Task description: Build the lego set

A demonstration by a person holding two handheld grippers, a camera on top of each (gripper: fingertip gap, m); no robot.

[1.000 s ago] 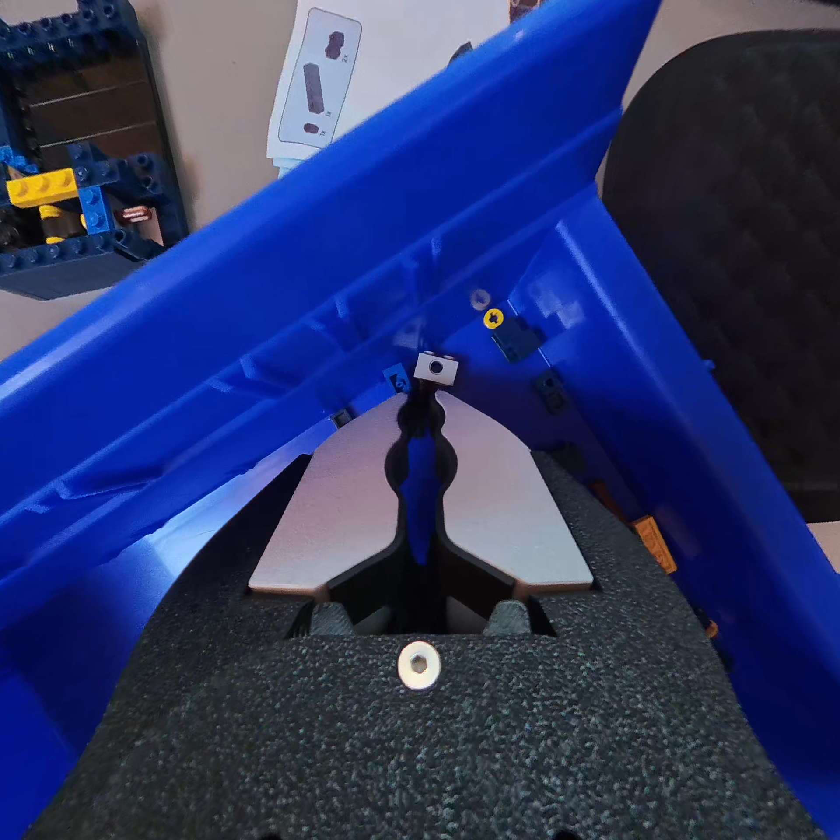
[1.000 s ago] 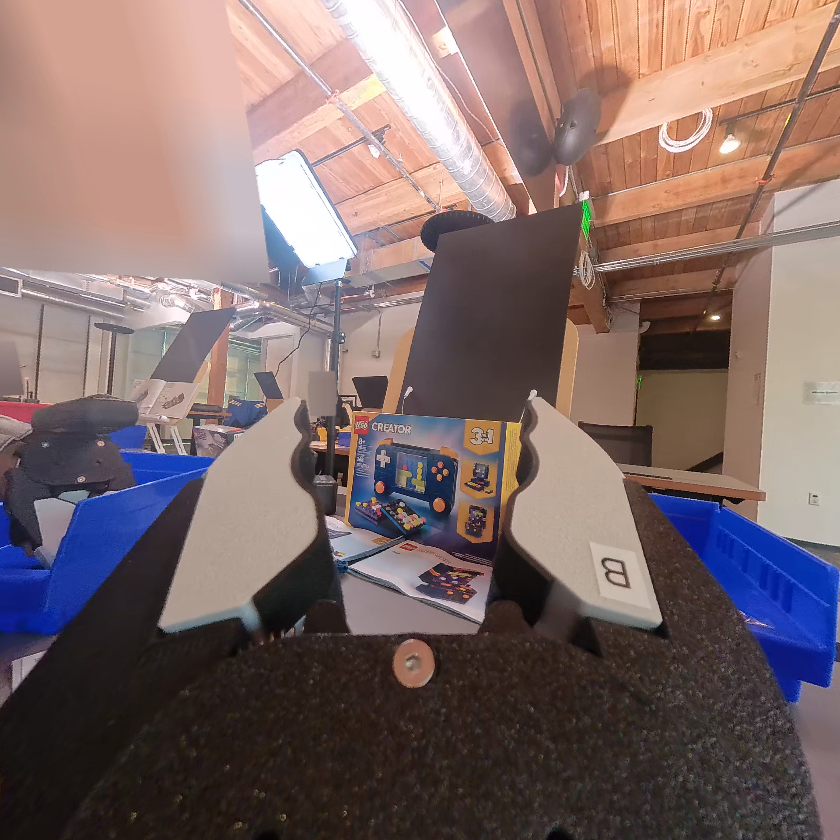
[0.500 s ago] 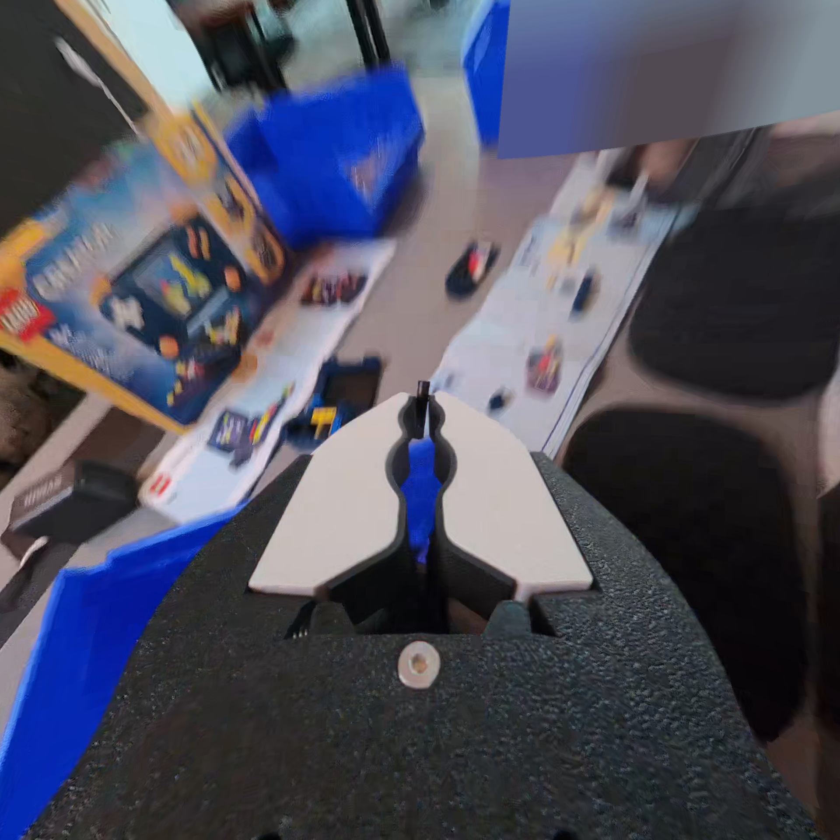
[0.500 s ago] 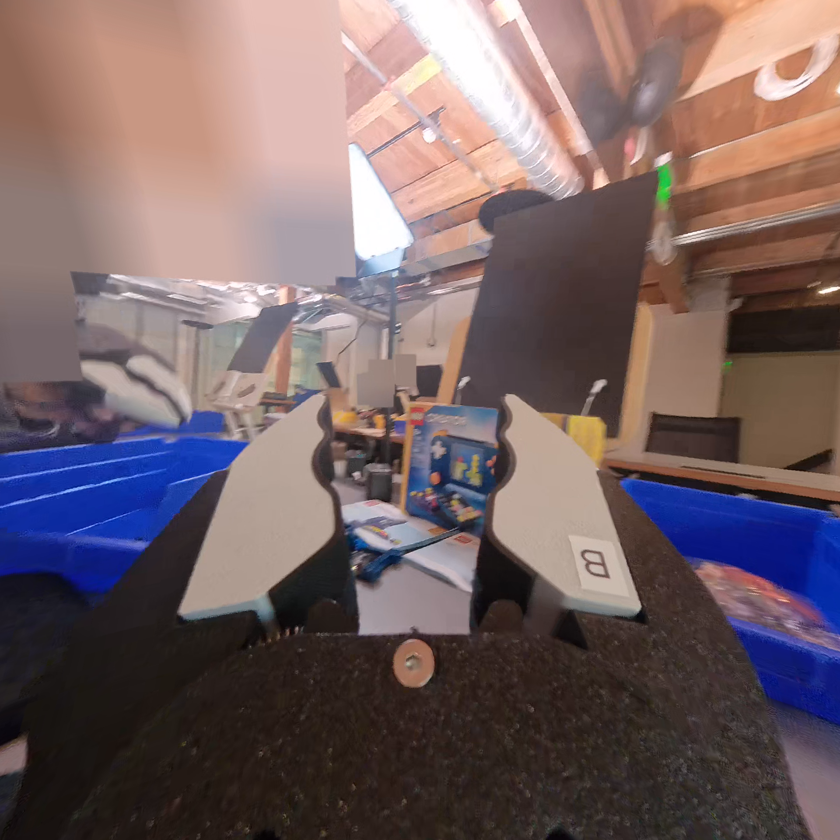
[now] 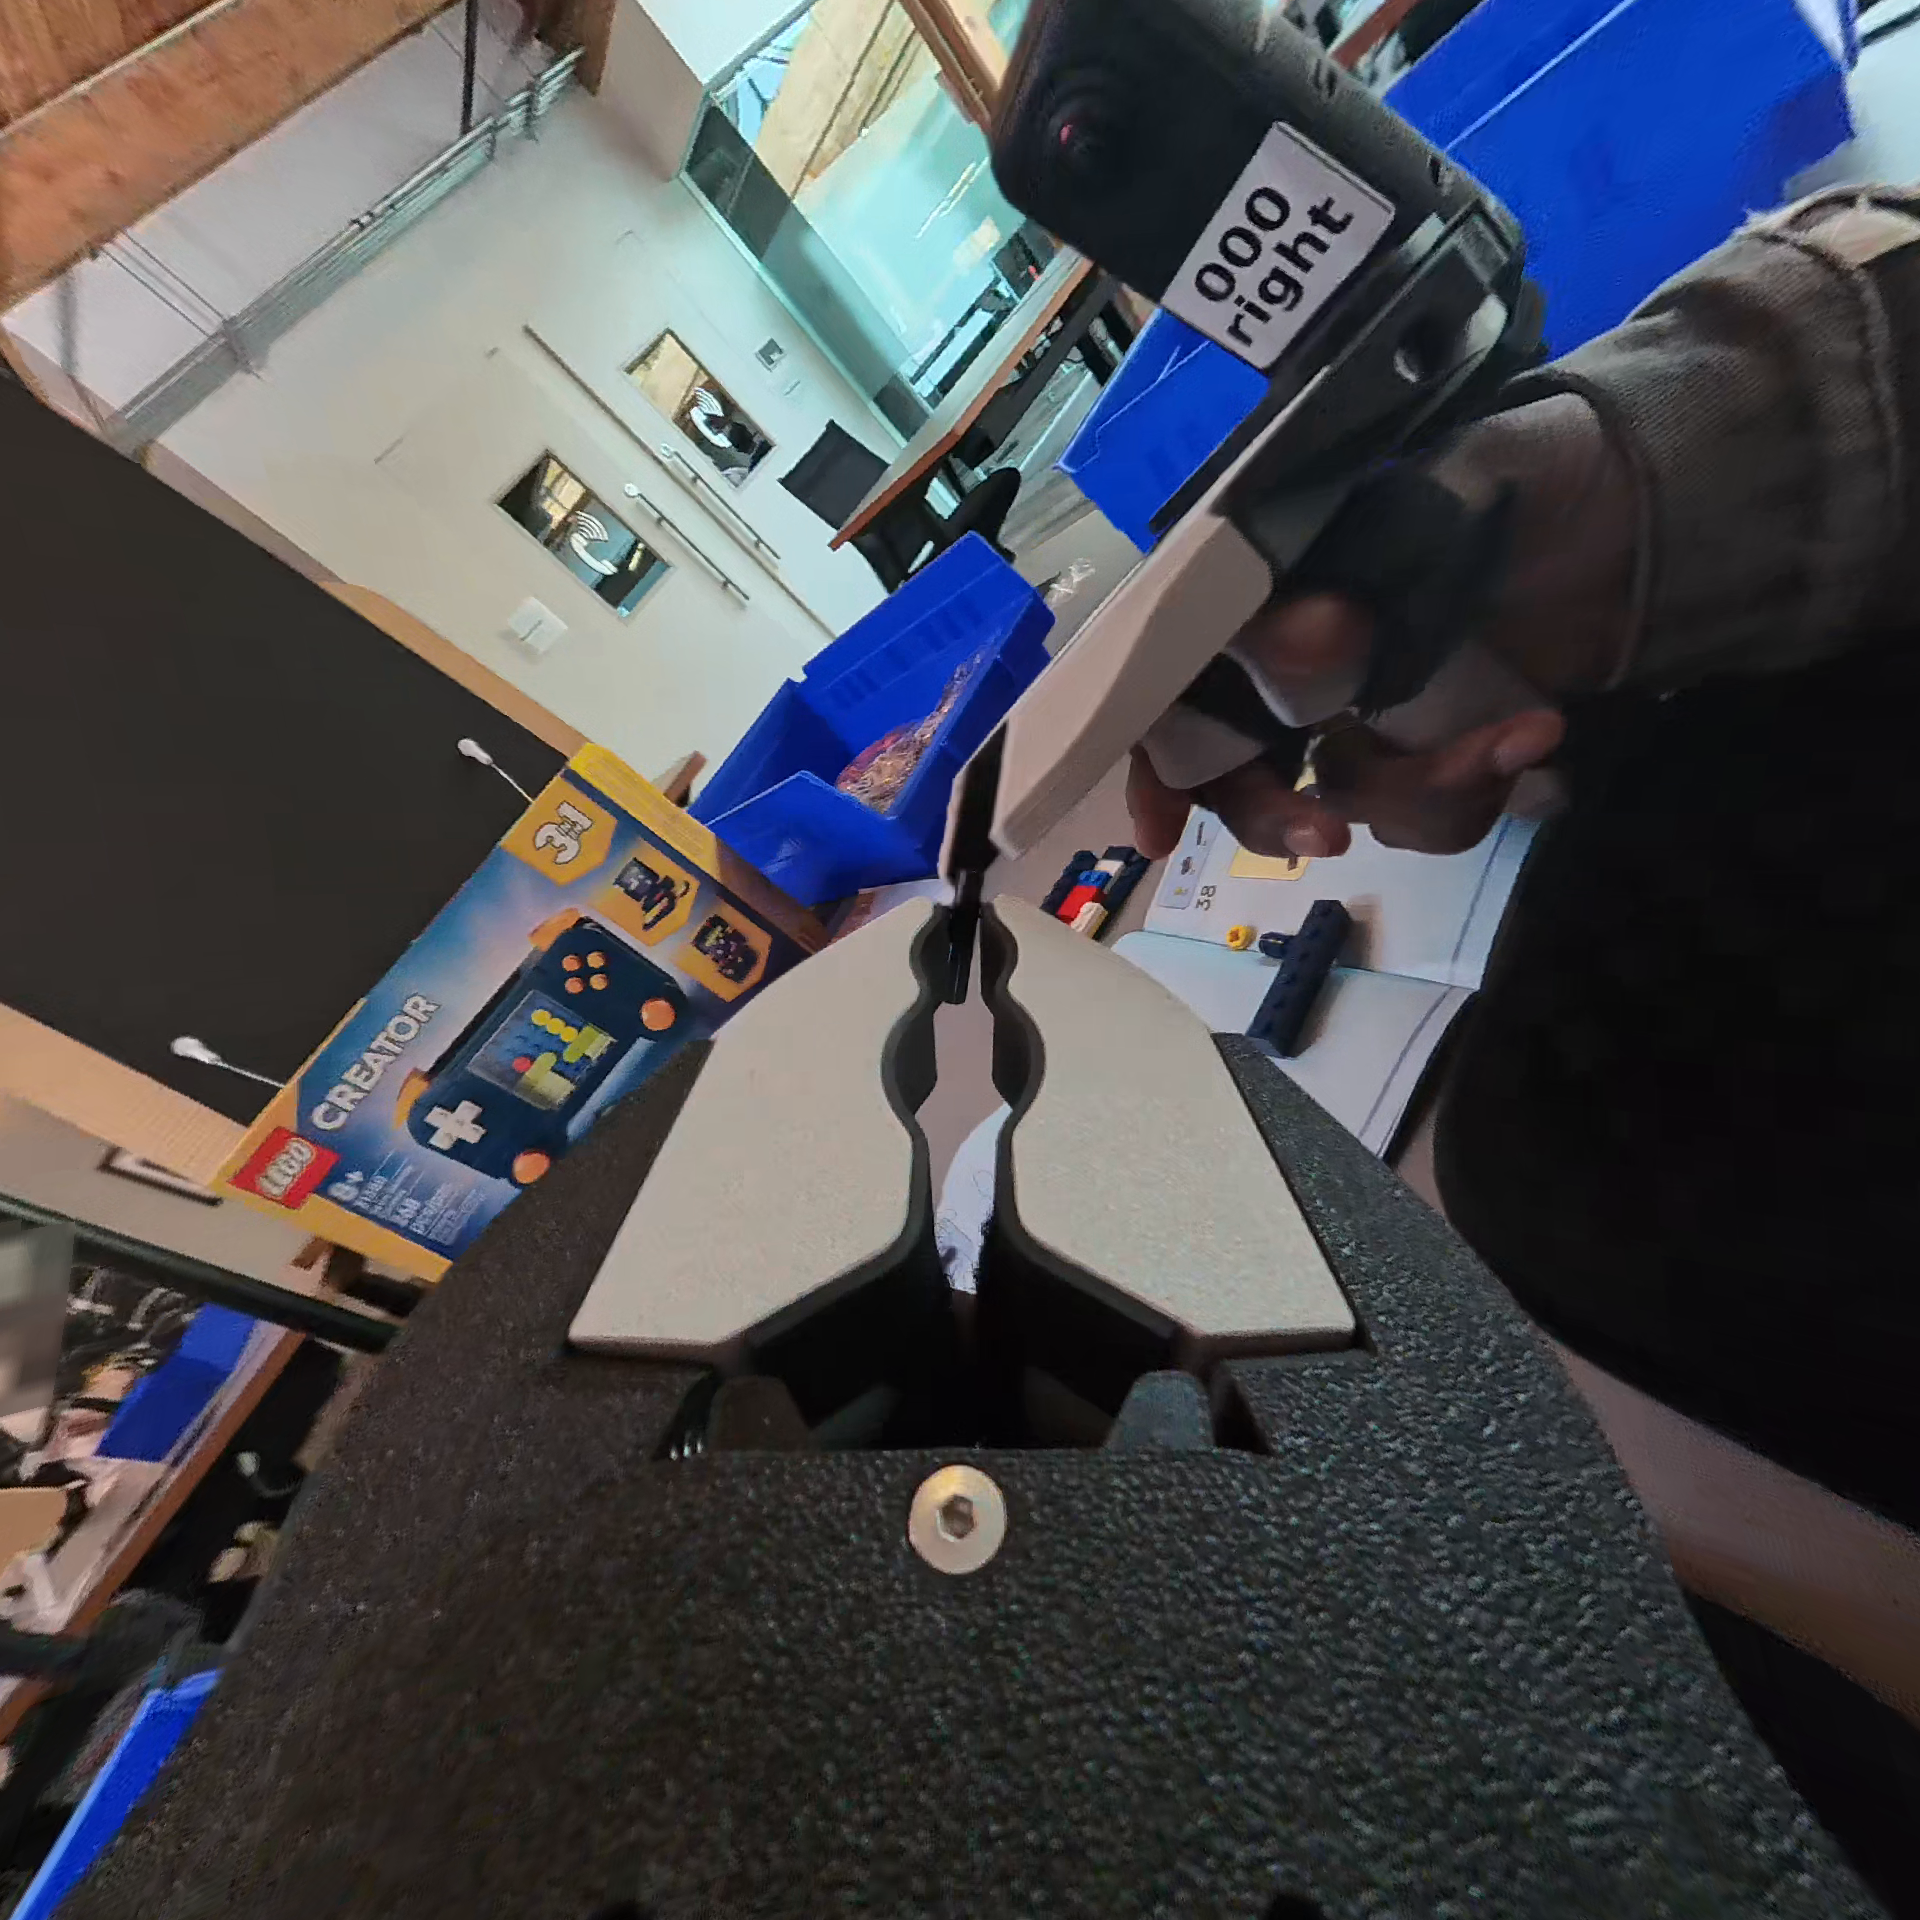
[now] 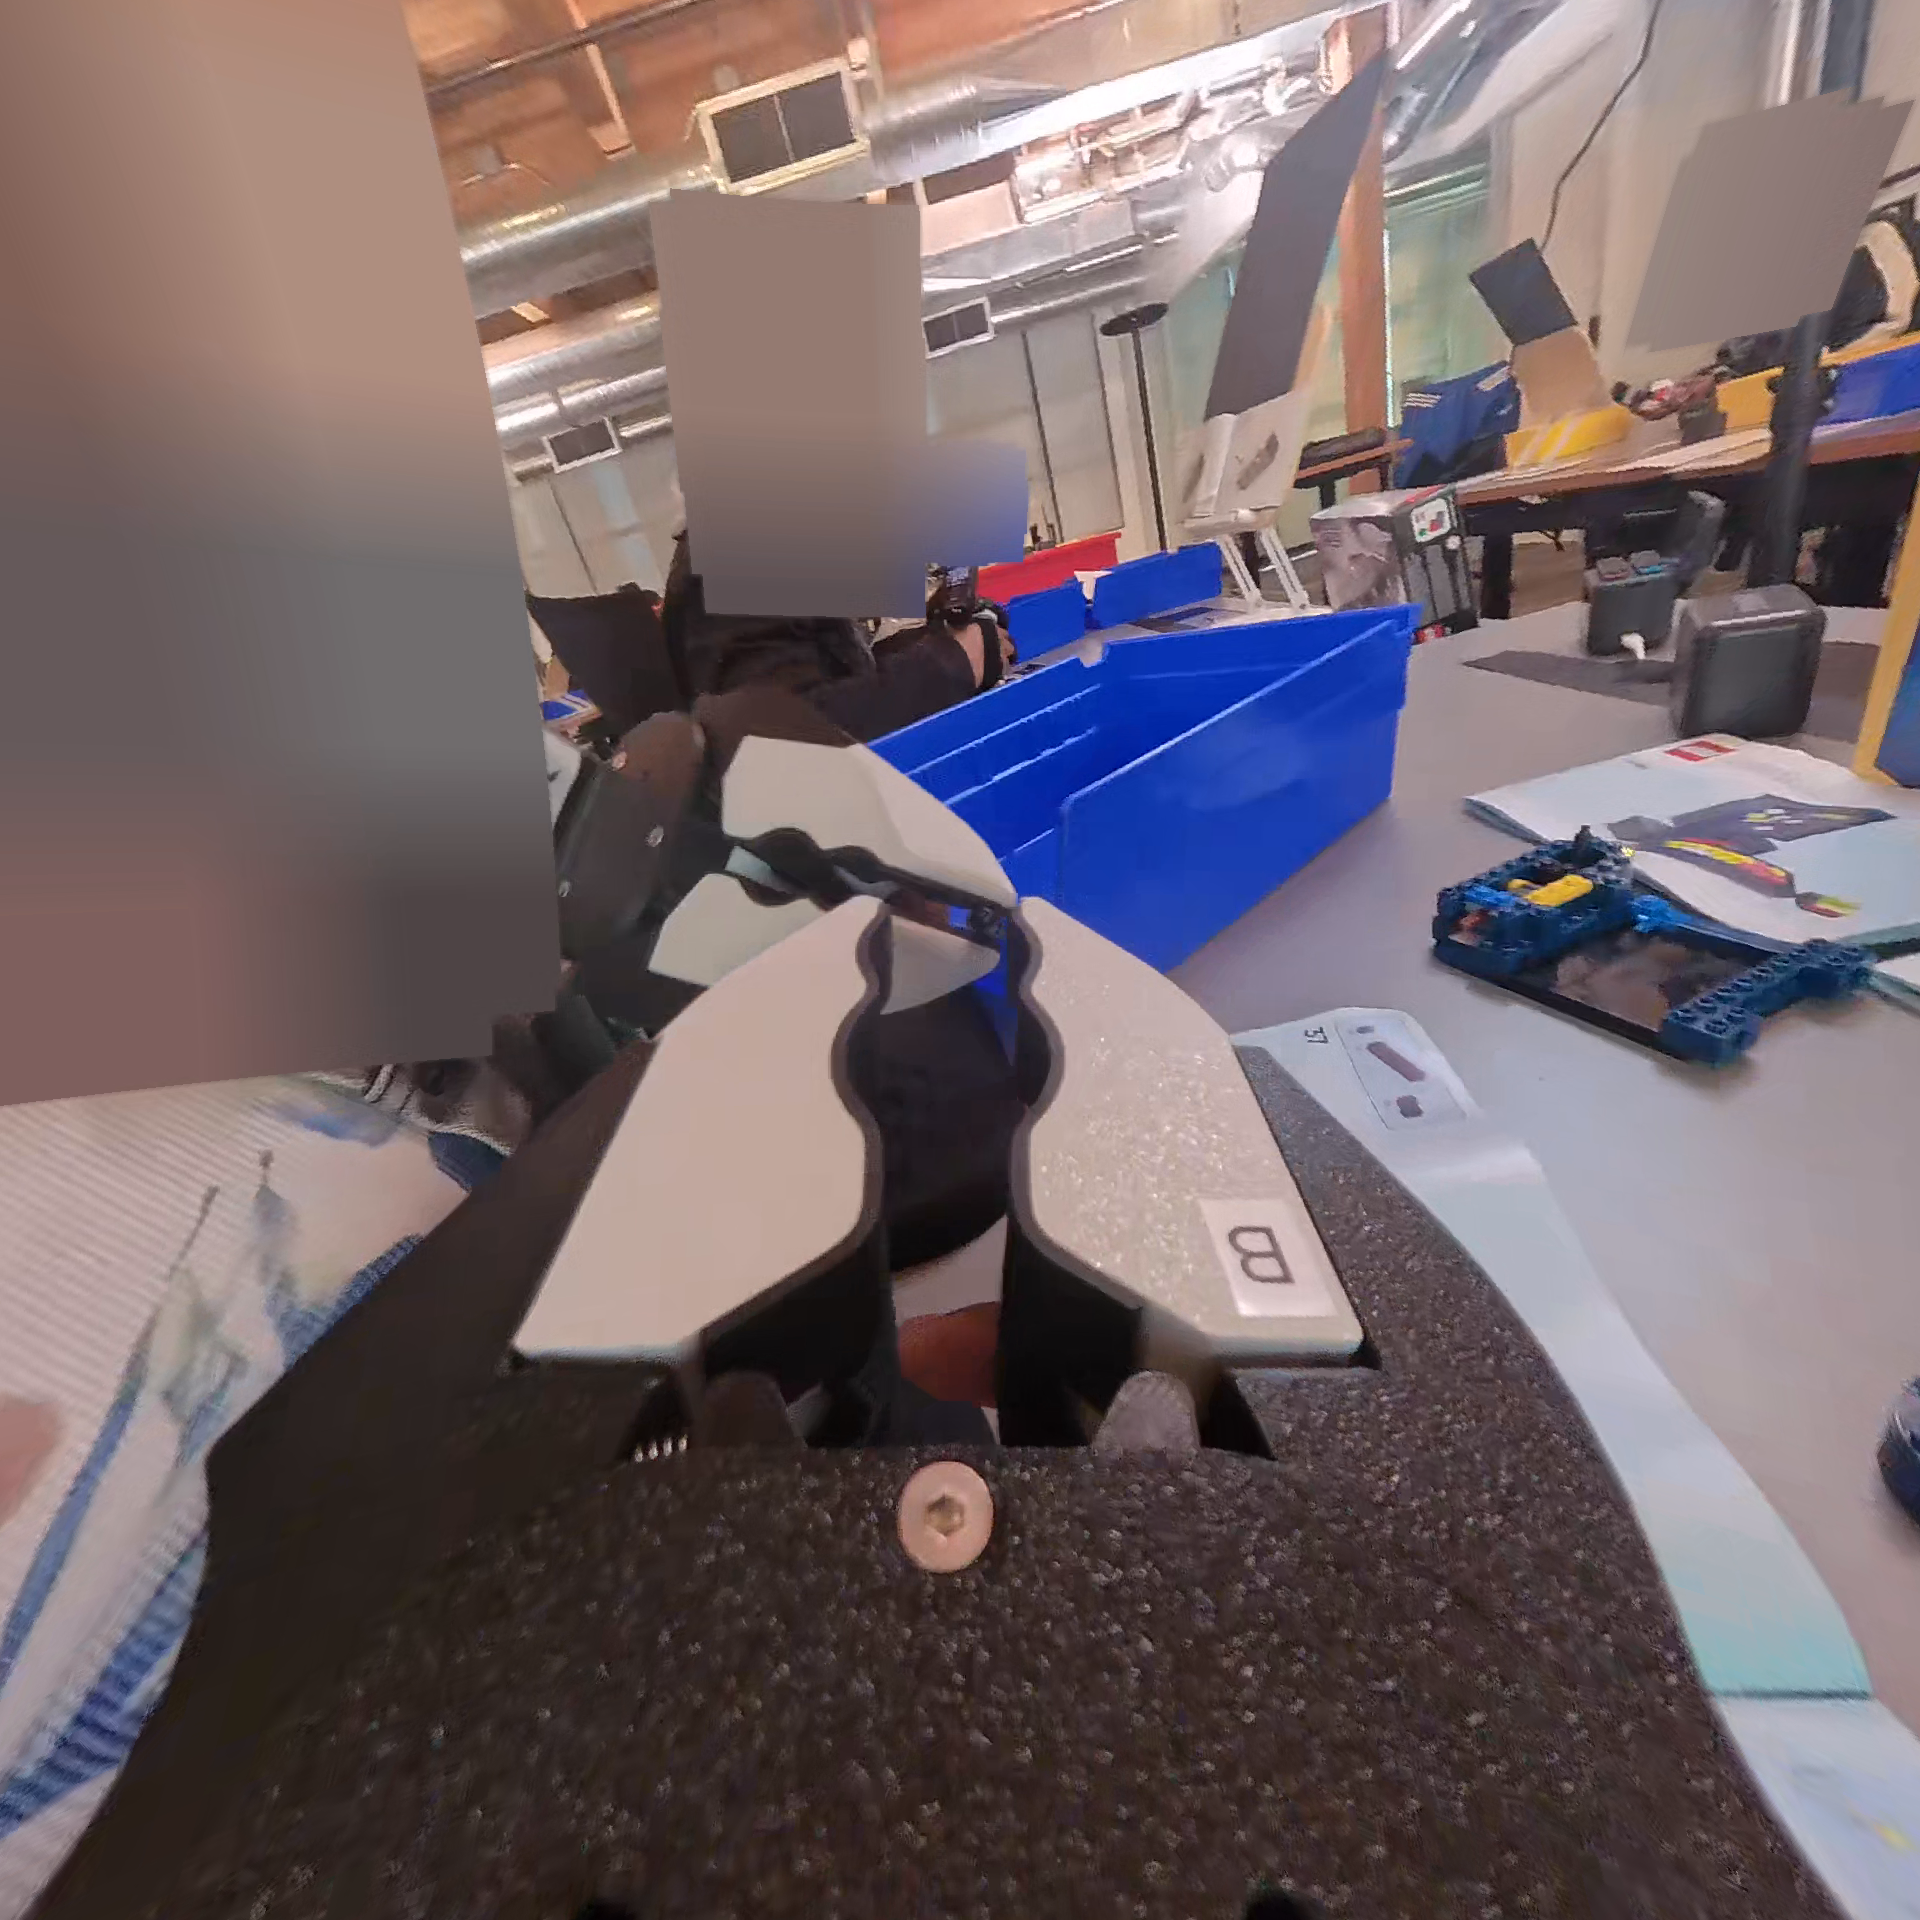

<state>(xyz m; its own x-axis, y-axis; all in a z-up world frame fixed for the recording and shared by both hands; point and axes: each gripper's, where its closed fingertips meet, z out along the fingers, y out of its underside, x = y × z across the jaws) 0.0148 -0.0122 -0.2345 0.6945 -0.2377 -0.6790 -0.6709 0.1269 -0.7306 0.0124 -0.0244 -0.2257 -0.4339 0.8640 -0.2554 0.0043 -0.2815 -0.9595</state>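
My left gripper (image 5: 966, 914) is shut on a small thin black piece (image 5: 958, 951) that sticks out a little past its fingertips. My right gripper (image 5: 982, 831), held by a hand (image 5: 1351, 790), comes in from the upper right, and its tips meet the end of the piece. In the right wrist view my right gripper (image 6: 948, 912) has its jaws narrowed but still apart. The left gripper's tips (image 6: 997, 904) and the black piece (image 6: 985, 918) sit between them, the piece close to the right-hand finger (image 6: 1081, 997). I see no pad pressed on it from the other side.
A long blue bin (image 6: 1226, 769) stands on the grey table behind the grippers. A partly built blue brick model (image 6: 1621, 935) lies on instruction booklets (image 6: 1714, 810) at the right. A toy box (image 5: 499, 1039), another blue bin (image 5: 883, 748) and a dark blue brick (image 5: 1299, 977) lie farther off. The tips of both grippers are at nearly the same place.
My left gripper has lifted out of the blue bin, still shut on the black piece, and swung upward. My right gripper has turned toward it, and its jaws have narrowed from wide open.
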